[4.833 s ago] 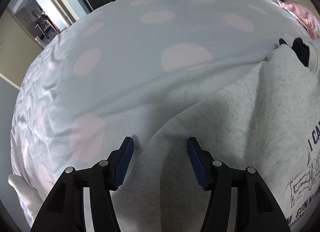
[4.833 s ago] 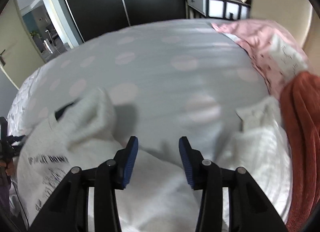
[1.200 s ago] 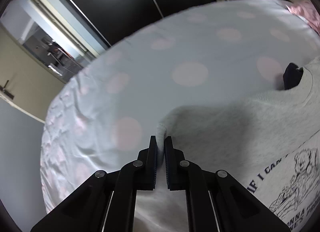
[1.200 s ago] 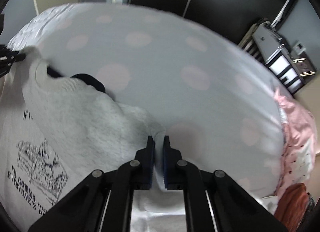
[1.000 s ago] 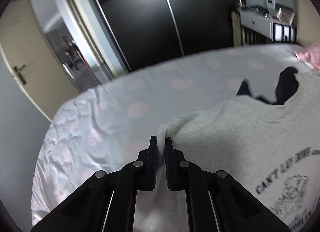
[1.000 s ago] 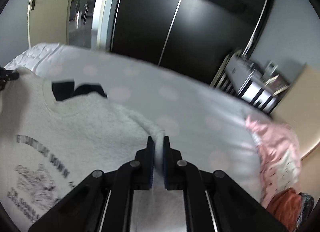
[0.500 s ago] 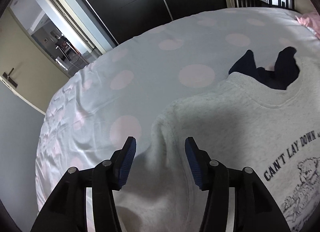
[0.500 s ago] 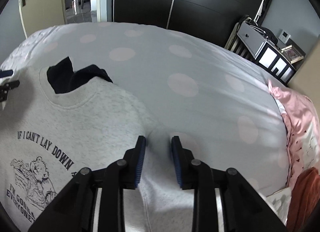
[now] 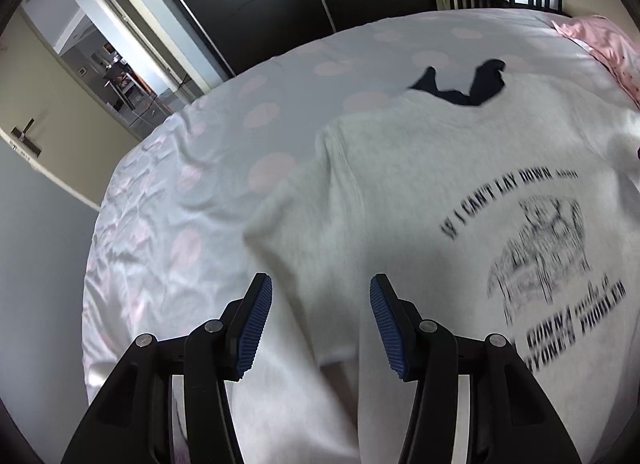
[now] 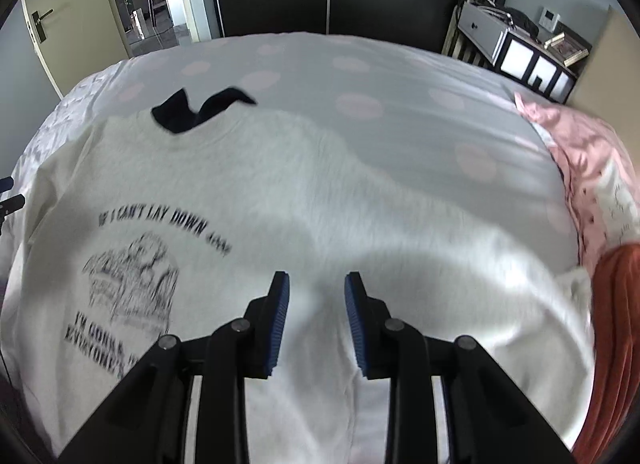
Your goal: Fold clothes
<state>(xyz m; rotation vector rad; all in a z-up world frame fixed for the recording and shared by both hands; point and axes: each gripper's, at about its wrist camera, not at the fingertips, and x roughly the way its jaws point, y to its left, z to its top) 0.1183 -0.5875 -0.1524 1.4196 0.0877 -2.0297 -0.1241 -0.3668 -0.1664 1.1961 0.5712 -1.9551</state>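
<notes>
Your left hand-held gripper (image 9: pixel 316 322) stands wide open, holding nothing, over the near left part of the grey sweatshirt (image 9: pixel 400 191). The sweatshirt lies print-up and spread on the polka-dot bed (image 9: pixel 224 135), a dark garment (image 9: pixel 464 83) at its far collar. Your right hand-held gripper (image 10: pixel 317 318) is parted and empty above the sweatshirt's near right side. Pink bedding (image 10: pixel 592 167) lies right.

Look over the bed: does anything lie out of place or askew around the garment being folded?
Yes. A small dark navy cloth item pokes out from under the collar of the pale grey printed sweatshirt, partly trapped beneath it on the polka-dot bedspread. Both open grippers hold nothing.
</notes>
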